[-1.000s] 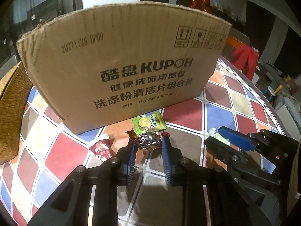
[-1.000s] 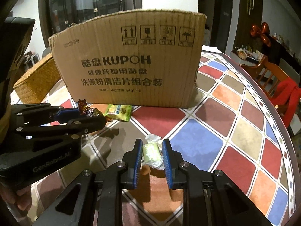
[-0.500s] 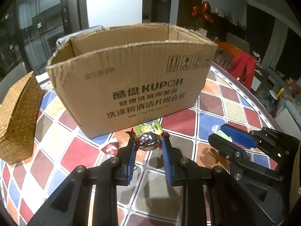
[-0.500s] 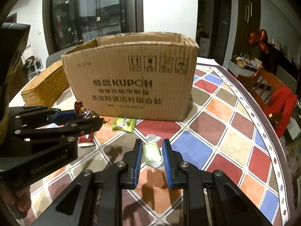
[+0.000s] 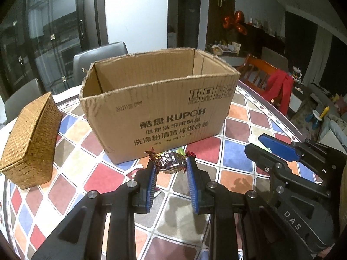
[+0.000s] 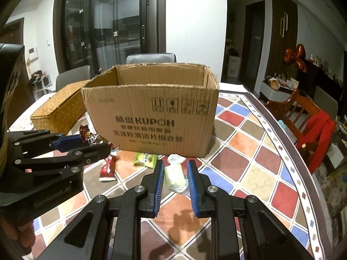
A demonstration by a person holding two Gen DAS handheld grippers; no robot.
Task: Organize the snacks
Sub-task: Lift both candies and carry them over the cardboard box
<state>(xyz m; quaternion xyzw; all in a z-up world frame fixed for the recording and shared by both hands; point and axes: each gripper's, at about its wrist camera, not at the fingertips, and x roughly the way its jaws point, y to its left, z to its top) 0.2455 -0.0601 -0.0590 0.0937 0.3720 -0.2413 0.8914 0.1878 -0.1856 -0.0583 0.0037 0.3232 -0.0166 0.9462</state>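
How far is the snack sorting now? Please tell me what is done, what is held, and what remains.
Done: nothing can be confirmed; the cardboard box is open, but its floor is hidden.
In hand: the left gripper is shut on a foil-wrapped candy, and the right gripper is shut on a pale green snack, both in front of the box.
Left: a green packet and a red packet lie on the table.

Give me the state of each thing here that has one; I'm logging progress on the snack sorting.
Left gripper: shut on the foil-wrapped candy, off the table.
Right gripper: shut on the pale green candy, off the table.
Cardboard box: upright, top open.
Wicker basket: lid closed.
Green snack packet: lying on the table.
Red snack packet: lying on the table.
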